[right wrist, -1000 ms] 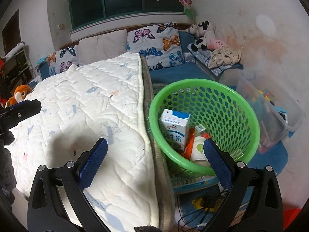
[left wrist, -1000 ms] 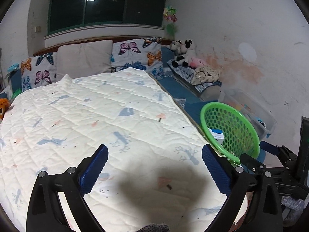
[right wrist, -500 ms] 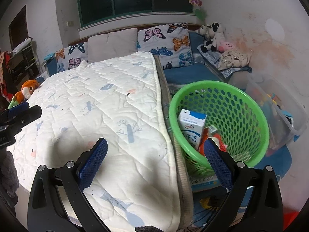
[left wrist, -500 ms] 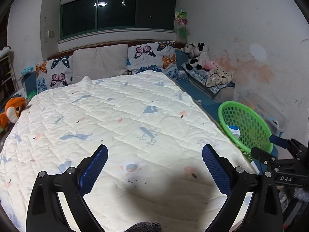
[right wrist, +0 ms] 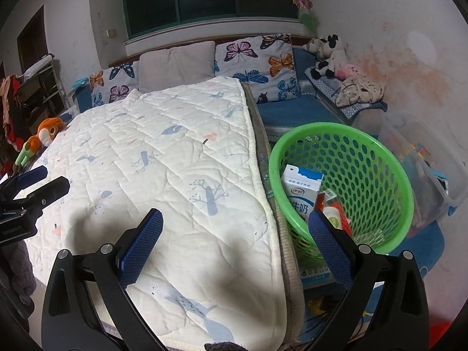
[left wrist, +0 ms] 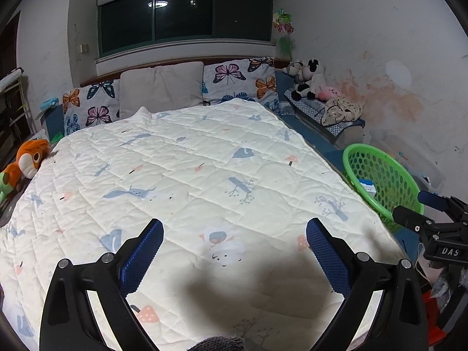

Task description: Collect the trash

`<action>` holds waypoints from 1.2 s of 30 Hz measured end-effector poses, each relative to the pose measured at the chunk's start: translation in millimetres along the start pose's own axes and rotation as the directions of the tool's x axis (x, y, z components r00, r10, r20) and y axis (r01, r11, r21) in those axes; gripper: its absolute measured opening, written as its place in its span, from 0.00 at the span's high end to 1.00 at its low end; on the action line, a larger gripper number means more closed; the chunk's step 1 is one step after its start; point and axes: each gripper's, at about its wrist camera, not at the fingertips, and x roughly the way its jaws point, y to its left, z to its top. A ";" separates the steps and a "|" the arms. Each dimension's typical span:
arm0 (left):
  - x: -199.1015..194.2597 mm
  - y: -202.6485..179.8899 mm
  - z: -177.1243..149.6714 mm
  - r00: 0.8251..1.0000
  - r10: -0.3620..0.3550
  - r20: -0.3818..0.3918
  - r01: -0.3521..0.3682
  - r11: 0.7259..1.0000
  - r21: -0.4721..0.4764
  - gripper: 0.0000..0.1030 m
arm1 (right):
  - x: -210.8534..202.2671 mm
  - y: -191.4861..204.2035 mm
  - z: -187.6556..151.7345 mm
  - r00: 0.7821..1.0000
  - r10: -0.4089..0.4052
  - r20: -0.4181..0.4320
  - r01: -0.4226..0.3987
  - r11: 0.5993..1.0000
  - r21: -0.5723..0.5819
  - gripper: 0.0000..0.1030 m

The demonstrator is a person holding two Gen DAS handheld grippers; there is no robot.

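Observation:
A green perforated basket [right wrist: 365, 158] stands on the floor at the right side of the bed; a white and blue milk carton [right wrist: 301, 190] and other wrappers lie inside it. The left wrist view shows the same basket [left wrist: 383, 175] at the right, with the carton's top [left wrist: 368, 184] showing. My left gripper [left wrist: 234, 251] hangs open above the foot of the white quilt [left wrist: 190, 175], holding nothing. Open and empty too, my right gripper [right wrist: 234, 242] hovers over the quilt's right edge [right wrist: 257, 175], its right finger in front of the basket.
Butterfly pillows [left wrist: 239, 79] and a grey pillow line the headboard. An orange plush toy [left wrist: 29, 158] lies at the bed's left edge. Stuffed animals [right wrist: 330, 52] sit on a bench by the stained wall. A clear storage bin [right wrist: 424, 163] stands right of the basket.
Both grippers have pulled back and up from the bed and basket, so more of the quilt and room shows. Both stay open and empty.

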 end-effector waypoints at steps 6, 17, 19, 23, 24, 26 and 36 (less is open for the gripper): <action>-2.2 -3.5 -2.2 1.000 0.007 0.005 -0.007 1.000 0.011 0.08 | -1.0 2.9 0.0 1.000 0.002 0.003 -0.002 1.000 -0.004 0.04; -10.6 1.7 -0.6 0.999 0.021 0.041 -0.021 1.000 -0.009 0.08 | -9.4 14.6 4.7 0.999 0.030 0.025 -0.029 0.999 -0.029 0.04; -12.6 3.3 -0.3 0.998 0.032 0.048 -0.032 0.999 -0.010 0.08 | -9.7 16.0 6.0 0.999 0.038 0.028 -0.037 0.999 -0.032 0.04; -16.0 5.4 0.7 0.997 0.046 0.063 -0.046 0.999 -0.011 0.08 | -10.8 19.5 8.7 0.999 0.041 0.036 -0.039 0.998 -0.040 0.04; -16.7 6.1 0.7 0.997 0.050 0.066 -0.049 0.999 -0.012 0.08 | -11.4 20.0 9.5 0.998 0.042 0.039 -0.040 0.998 -0.041 0.04; -17.6 7.5 1.2 0.996 0.055 0.070 -0.054 0.998 -0.016 0.08 | -12.2 20.4 11.0 0.998 0.045 0.043 -0.044 0.998 -0.042 0.04; -21.5 11.8 1.4 0.994 0.070 0.084 -0.067 0.997 -0.031 0.08 | -14.7 25.8 16.9 0.996 0.059 0.059 -0.056 0.997 -0.054 0.04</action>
